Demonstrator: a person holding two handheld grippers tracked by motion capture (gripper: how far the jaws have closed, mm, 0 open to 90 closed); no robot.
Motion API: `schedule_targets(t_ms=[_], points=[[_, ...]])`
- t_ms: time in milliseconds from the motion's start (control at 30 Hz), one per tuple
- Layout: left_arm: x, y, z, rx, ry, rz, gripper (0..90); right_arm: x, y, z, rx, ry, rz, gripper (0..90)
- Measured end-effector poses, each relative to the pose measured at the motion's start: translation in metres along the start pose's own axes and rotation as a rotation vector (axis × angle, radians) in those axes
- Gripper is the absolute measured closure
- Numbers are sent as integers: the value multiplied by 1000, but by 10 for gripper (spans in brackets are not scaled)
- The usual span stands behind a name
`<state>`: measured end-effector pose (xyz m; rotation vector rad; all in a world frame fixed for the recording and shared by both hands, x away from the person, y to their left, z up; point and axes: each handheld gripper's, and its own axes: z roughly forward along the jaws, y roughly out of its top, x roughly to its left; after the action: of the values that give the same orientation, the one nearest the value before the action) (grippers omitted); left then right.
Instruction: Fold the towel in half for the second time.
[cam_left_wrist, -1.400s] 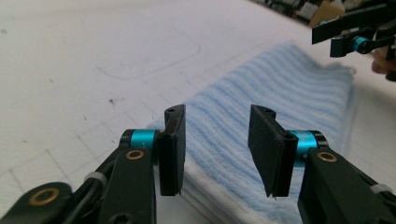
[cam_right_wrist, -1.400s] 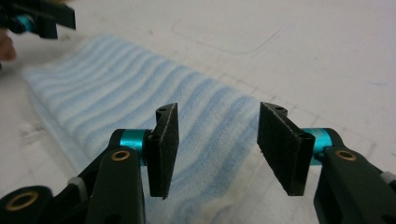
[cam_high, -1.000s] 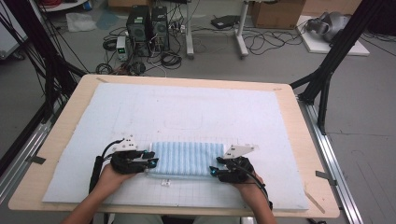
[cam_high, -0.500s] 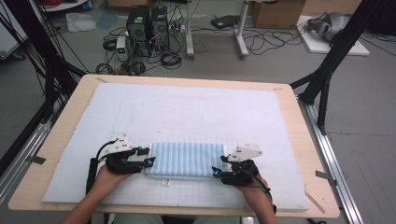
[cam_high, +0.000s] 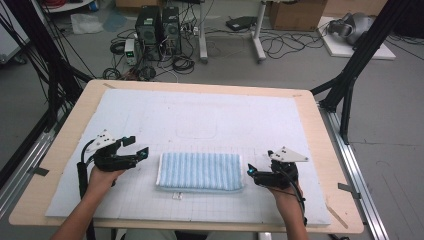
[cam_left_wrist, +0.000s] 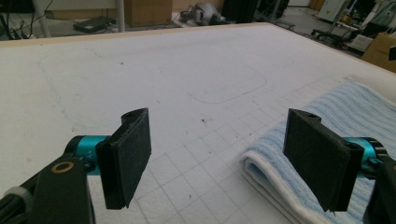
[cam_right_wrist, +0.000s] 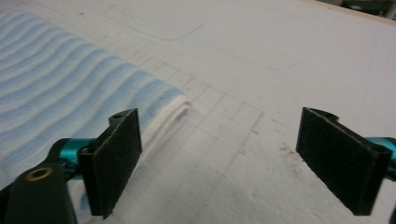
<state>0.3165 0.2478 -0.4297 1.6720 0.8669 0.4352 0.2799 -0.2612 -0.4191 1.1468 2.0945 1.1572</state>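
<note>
A folded towel with light-blue and white stripes lies flat on the white gridded mat, near the front edge. My left gripper hangs just off the towel's left end, clear of it. Its jaws have just been opening and stand wide with nothing between them. In the left gripper view the towel's folded corner lies past the right pad. My right gripper sits just off the towel's right end. Its jaws have also been opening and hold nothing; the towel's edge lies beyond its left pad.
The mat covers most of a wooden tabletop. A faint outlined rectangle is drawn on the mat behind the towel. Black frame legs, cables and computer cases stand on the floor beyond the table.
Both grippers have let go of the towel's ends and drawn outward, left one to the left, right one to the right. Their jaws have opened. The towel lies still.
</note>
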Motion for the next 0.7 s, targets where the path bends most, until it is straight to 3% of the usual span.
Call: schedule_targets(t_ms=[300, 700], points=[[2, -5, -11, -29, 13, -1, 237, -19, -6, -13, -48, -38, 75, 112], [10, -8, -23, -42, 43, -17, 238, -20, -6, -15, -45, -56, 100, 111]])
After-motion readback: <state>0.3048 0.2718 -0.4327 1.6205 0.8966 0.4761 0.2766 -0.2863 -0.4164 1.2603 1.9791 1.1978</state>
